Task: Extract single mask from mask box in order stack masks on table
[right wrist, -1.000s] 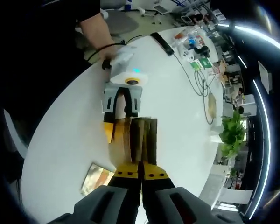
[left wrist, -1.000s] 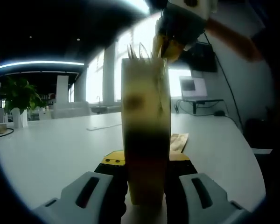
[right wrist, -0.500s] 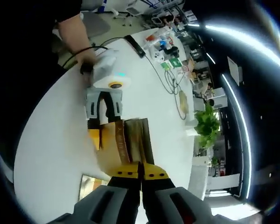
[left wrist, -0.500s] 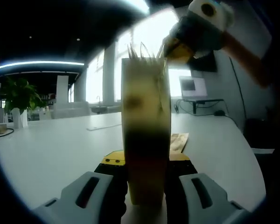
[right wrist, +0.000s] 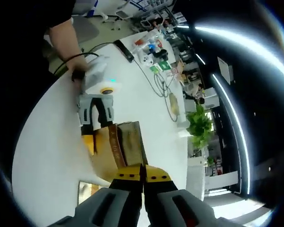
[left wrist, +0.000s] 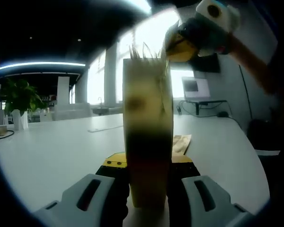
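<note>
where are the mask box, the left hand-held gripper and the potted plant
mask box [left wrist: 147, 137], left gripper view, its upright front face
left hand-held gripper [right wrist: 94, 124], right gripper view, between its fingertips at the box
potted plant [right wrist: 199, 128], right gripper view, its leaves

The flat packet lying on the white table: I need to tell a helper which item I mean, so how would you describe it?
Start at the white table and find the tall tan mask box that the left gripper clamps upright. Close beside the box's base lies a flat brownish-gold packet. It is the one item lying flat there rather than standing.
</note>
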`<control>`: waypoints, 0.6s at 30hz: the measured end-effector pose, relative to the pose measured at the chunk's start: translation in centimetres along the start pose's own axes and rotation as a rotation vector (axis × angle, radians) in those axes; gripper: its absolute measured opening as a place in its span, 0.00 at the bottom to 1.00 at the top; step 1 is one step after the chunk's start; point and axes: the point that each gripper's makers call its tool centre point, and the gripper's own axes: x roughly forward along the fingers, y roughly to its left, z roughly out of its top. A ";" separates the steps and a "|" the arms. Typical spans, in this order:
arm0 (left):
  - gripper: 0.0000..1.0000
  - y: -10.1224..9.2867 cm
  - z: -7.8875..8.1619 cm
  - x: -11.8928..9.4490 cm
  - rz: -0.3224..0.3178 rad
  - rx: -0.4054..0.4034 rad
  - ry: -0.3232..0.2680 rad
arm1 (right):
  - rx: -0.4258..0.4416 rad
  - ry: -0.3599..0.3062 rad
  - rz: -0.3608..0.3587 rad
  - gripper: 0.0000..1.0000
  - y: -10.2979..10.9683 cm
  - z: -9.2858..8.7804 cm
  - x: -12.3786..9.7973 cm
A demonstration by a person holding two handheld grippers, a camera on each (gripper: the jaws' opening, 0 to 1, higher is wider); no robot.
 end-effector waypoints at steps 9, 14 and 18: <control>0.20 -0.1 0.0 0.0 0.000 0.001 0.000 | -0.002 -0.001 -0.036 0.00 -1.9 0.3 -1.2; 0.20 -0.1 0.1 0.0 0.000 0.002 0.000 | -0.004 -0.004 -0.049 0.00 -2.6 0.4 -1.9; 0.20 -0.1 0.1 0.0 0.001 0.002 0.001 | 0.023 -0.007 -0.079 0.00 -3.4 0.4 -2.8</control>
